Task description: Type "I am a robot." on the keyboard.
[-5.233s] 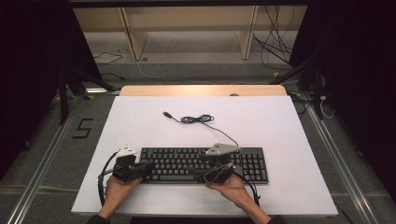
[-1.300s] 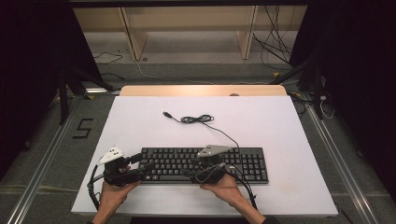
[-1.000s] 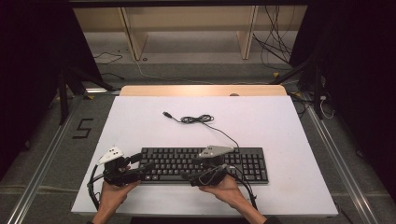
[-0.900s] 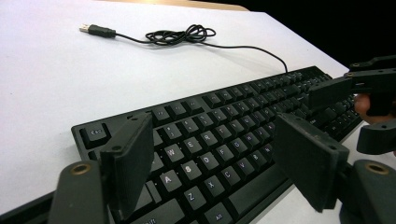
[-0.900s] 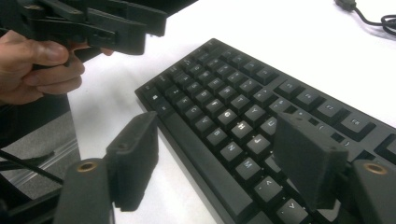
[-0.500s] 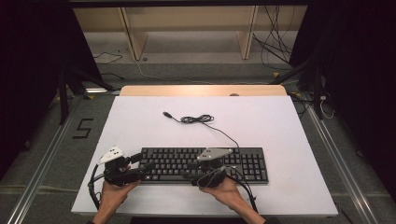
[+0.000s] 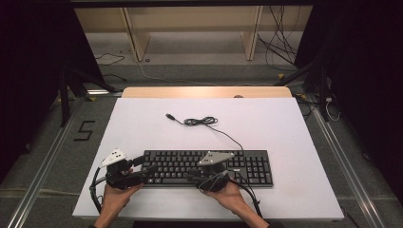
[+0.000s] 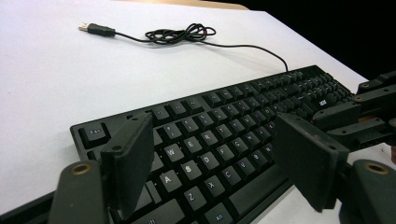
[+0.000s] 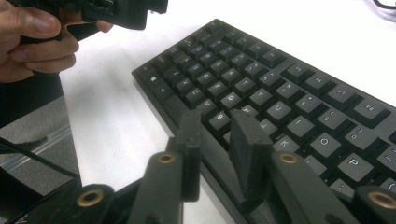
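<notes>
Right gripper [image 9: 217, 140] fingers have just been closing, now narrow over the keyboard [image 7: 209, 166] front edge, gripping nothing visible. Left gripper [image 8: 219, 163] fingers wide above its left end. Keyboard flat on table [image 7: 142, 123]; likely key-pressing.

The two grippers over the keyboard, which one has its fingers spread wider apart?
The left gripper, over the keyboard's left end: its fingers stand wide apart. The right gripper's fingers have just been closing and stand close together, nothing visibly gripped.
</notes>
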A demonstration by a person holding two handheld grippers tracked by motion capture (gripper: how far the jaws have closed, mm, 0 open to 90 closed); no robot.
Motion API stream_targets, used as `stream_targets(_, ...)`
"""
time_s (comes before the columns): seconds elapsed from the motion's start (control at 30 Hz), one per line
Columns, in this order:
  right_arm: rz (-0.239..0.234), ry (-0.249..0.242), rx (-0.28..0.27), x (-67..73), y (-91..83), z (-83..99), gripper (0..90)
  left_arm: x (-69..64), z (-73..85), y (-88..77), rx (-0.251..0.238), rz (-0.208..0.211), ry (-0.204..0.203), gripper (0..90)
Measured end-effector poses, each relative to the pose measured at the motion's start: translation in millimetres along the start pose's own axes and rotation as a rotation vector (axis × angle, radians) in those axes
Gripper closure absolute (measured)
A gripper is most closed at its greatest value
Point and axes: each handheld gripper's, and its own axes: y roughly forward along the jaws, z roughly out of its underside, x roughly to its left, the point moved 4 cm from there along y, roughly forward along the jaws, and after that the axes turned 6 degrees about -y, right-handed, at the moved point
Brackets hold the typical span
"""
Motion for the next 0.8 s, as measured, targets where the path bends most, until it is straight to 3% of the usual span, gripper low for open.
stream_targets(0.33,0.032,-0.007,0.038,-4.0,5.8,5.1,89.4,-0.3,0.0,0.0,0.001,0.001,0.001,29.1)
stream_targets(0.8,0.047,-0.021,0.096,-3.8,18.1,11.9,90.0,-0.7,0.1,0.1,0.0,0.006,0.003,28.8)
